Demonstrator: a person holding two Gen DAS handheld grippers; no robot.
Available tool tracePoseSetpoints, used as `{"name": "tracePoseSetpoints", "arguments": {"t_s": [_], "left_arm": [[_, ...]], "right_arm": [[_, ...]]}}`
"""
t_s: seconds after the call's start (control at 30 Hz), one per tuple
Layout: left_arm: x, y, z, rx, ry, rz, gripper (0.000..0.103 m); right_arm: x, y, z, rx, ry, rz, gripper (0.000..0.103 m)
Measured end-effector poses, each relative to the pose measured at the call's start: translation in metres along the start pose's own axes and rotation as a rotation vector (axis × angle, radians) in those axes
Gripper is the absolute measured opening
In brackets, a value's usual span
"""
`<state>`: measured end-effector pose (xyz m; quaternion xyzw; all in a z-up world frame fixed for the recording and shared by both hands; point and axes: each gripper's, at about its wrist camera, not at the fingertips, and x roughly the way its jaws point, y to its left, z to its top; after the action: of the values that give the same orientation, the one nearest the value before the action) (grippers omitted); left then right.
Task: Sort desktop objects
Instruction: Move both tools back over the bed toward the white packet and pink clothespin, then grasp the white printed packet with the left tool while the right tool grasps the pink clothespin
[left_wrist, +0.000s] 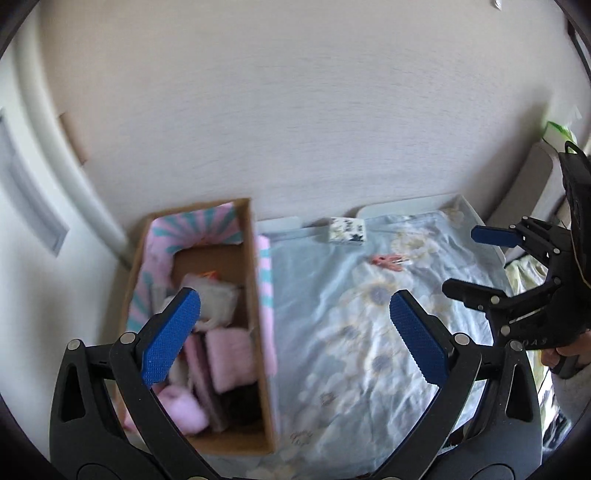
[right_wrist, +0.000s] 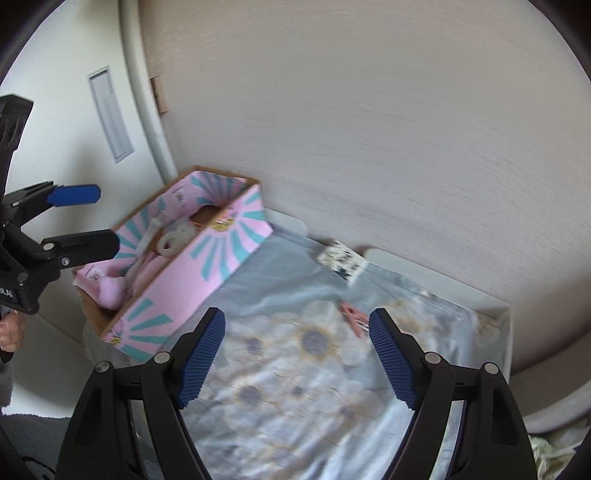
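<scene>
Plainly the pink clip (right_wrist: 354, 318), long axis slanting near-right, lies just beyond the right tool (right_wrist: 297, 356), nearer it than the left tool (left_wrist: 295, 332); both gape empty.

**Around the desk**

A pale wood-grain wall (right_wrist: 369, 129) rises behind everything. To its left runs a white curved frame (right_wrist: 147, 110), with a small tan hinge plate (right_wrist: 159, 94) where they meet. Further left sits a recessed grey panel (right_wrist: 110, 118). A pale blue flowered cloth (left_wrist: 351, 314) lies spread, wrinkled.

cloth (right_wrist: 295, 406) mostly bare, box (right_wrist: 207, 266) blocking left
</scene>
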<state>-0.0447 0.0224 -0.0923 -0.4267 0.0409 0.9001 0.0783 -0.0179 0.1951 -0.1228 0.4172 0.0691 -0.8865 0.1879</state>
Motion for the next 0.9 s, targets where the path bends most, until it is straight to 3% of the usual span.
{"name": "tracePoseSetpoints", "arguments": {"t_s": [0.17, 0.27, 0.43, 0.57, 0.7, 0.9], "left_arm": [[0.035, -0.030, 0.025, 0.042, 0.044, -0.031, 0.102], [0.058, -0.048, 0.037, 0.065, 0.061, -0.094, 0.102], [0.119, -0.067, 0.047, 0.089, 0.115, -0.087, 0.102], [0.174, -0.067, 0.052, 0.048, 0.156, -0.129, 0.102], [0.222, -0.063, 0.057, 0.051, 0.183, -0.056, 0.102], [0.262, -0.060, 0.056, 0.060, 0.218, -0.034, 0.102]], "right_arm": [[-0.001, -0.029, -0.010, 0.029, 0.020, -0.035, 0.077], [0.009, -0.043, -0.016, 0.031, 0.038, -0.036, 0.077], [0.050, -0.060, -0.030, -0.012, 0.070, -0.022, 0.077], [0.087, -0.075, -0.040, -0.022, 0.097, 0.016, 0.077], [0.113, -0.083, -0.043, -0.053, 0.113, 0.056, 0.077], [0.149, -0.091, -0.037, -0.103, 0.149, 0.091, 0.077]]}}
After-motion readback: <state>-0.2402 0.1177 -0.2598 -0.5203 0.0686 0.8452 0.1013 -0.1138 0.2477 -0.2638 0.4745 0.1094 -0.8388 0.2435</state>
